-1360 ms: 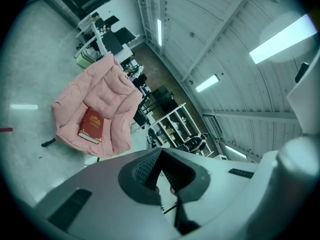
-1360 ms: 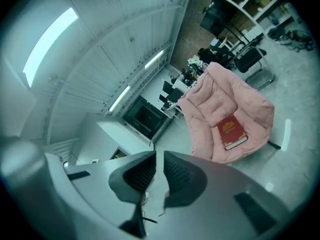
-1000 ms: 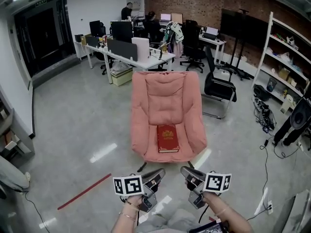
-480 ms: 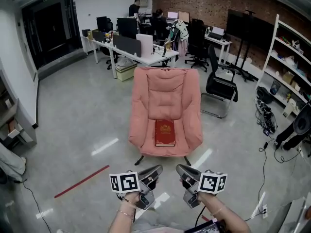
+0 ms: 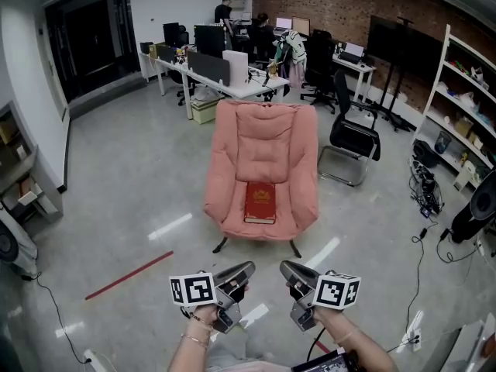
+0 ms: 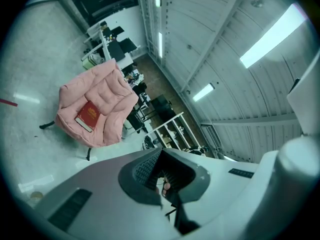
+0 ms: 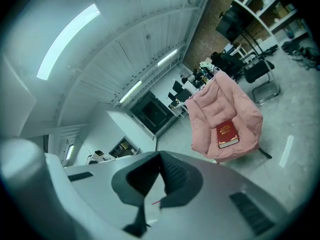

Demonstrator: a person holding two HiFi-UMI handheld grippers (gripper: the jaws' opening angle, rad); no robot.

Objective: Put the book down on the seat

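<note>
A red book lies flat on the seat of a pink padded armchair in the middle of the floor. It also shows as the book in the left gripper view and the book in the right gripper view. My left gripper and right gripper are held side by side low in the head view, well short of the chair. Both are shut with nothing between their jaws.
A black office chair stands right of the armchair. Desks with monitors and seated people are behind it. White shelves line the right wall. A red strip lies on the grey floor at the left, cables at the right.
Both grippers and the camera have drawn back from the armchair, which now looks smaller and higher in the head view. The book stays on the seat.
</note>
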